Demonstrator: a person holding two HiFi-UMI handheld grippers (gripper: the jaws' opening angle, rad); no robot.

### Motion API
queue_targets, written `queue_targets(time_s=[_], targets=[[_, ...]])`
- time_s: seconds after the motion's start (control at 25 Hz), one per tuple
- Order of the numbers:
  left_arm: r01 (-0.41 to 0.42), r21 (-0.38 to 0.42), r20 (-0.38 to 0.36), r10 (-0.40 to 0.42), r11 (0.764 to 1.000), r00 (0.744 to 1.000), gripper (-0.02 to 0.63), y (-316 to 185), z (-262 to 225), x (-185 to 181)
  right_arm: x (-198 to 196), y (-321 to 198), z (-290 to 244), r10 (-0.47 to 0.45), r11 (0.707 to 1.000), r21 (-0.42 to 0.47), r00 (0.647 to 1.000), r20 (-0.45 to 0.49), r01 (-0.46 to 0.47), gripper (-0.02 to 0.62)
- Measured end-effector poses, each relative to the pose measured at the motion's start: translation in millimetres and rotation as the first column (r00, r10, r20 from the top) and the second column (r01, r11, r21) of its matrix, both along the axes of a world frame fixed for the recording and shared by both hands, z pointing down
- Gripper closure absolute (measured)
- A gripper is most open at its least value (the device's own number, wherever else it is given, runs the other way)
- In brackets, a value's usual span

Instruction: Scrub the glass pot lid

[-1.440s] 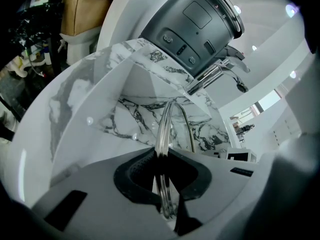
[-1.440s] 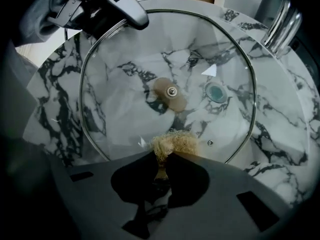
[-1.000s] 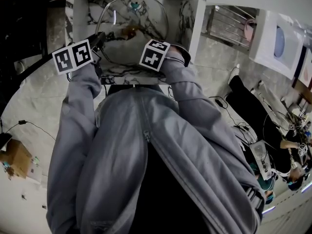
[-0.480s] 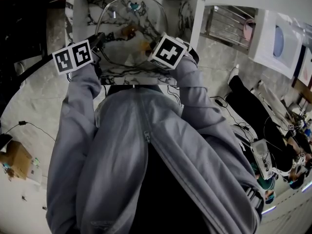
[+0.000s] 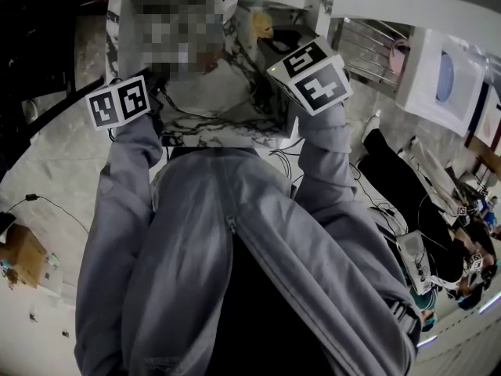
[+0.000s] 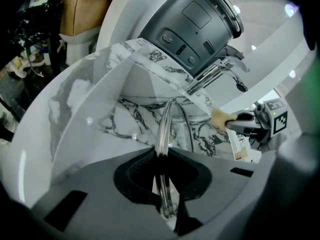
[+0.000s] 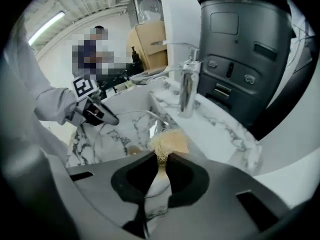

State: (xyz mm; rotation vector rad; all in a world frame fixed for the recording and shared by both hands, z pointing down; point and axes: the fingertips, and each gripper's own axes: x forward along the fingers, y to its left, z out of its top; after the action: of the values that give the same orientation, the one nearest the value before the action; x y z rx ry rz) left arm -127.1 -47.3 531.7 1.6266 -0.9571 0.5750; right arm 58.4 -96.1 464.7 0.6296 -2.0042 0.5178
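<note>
The left tongs [image 6: 161, 170] are clenched on the rim of the glass pot lid [image 6: 163, 131]. The rim runs edge-on between the pads and rises out of them, so the lid is held up on its edge over the white, black-veined marble sink basin [image 6: 125, 119]. From the right gripper view the same lid shows only as a thin clear arc reaching from the left tongs across the basin, lower than the chrome faucet [image 7: 186, 91]. The right tongs [image 7: 161, 160] are clamped tight on a tan, fibrous scrubber [image 7: 170, 143], and its frayed tuft sticks out just past the fingertips. The scrubber is apart from the lid. In the left gripper view it hangs off to the right, near the edge of the marble counter [image 7: 220, 129], with open space between it and the glass. A large dark grey appliance [image 7: 245, 49] stands on the counter just behind the faucet. In the head view the right tongs' marker cube sits at the right side of the basin, higher in the frame than the left tongs' cube at the basin's left rim. Both arms are in grey sleeves [image 5: 133, 178]. The lid itself cannot be made out in the head view.
</note>
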Motion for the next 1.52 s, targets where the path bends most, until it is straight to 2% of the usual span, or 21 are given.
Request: queue_targets(time_s=[0.2,0.32,0.44,0.56,0.76,0.8,0.88,0.92,1.16,1.32,1.52], targets=[[0.004,-0.006,0.000,-0.004,1.000,1.000,0.554,-1,1,1,25,-53,-3,0.088,0.988,0.135,0.992,-0.095,-0.075,0.545],[0.005,-0.012,0.001,-0.005,1.000,1.000,0.554,-1,1,0,34,-75,8,0.084,0.986,0.160,0.980,-0.181,-0.055,0.545],[0.007,-0.015,0.002,-0.007,1.000,1.000,0.554,-2,0,-1,46,-89,22,0.070,0.986,0.164,0.949,-0.308,-0.020,0.545],[0.010,-0.015,0.002,-0.010,1.000,1.000,0.554,-2,0,0,49,-101,31,0.103,0.984,0.172,0.932,-0.348,-0.044,0.545],[0.014,-0.017,0.002,-0.014,1.000,1.000,0.554,-3,0,-1,37,-108,41,0.113,0.981,0.186,0.941,-0.320,-0.054,0.533],[0.014,-0.017,0.002,-0.014,1.000,1.000,0.554,-3,0,-1,35,-107,41,0.126,0.978,0.197,0.946,-0.299,-0.068,0.505],[0.014,-0.016,0.002,-0.014,1.000,1.000,0.554,-3,0,-1,34,-105,39,0.158,0.970,0.222,0.954,-0.256,-0.101,0.390],[0.015,-0.016,0.003,-0.015,1.000,1.000,0.554,-3,0,-1,34,-104,37,0.170,0.965,0.236,0.956,-0.240,-0.112,0.377],[0.016,-0.018,0.007,-0.016,1.000,1.000,0.554,-2,0,0,35,-95,15,0.182,0.947,0.296,0.965,-0.187,-0.122,0.364],[0.019,-0.023,0.014,-0.019,1.000,1.000,0.554,-1,0,0,35,-72,-9,0.170,0.938,0.332,0.967,-0.188,-0.100,0.364],[0.029,-0.041,0.013,-0.029,0.999,1.000,0.554,1,0,0,18,-29,-11,0.110,0.952,0.301,0.980,-0.163,-0.057,0.364]])
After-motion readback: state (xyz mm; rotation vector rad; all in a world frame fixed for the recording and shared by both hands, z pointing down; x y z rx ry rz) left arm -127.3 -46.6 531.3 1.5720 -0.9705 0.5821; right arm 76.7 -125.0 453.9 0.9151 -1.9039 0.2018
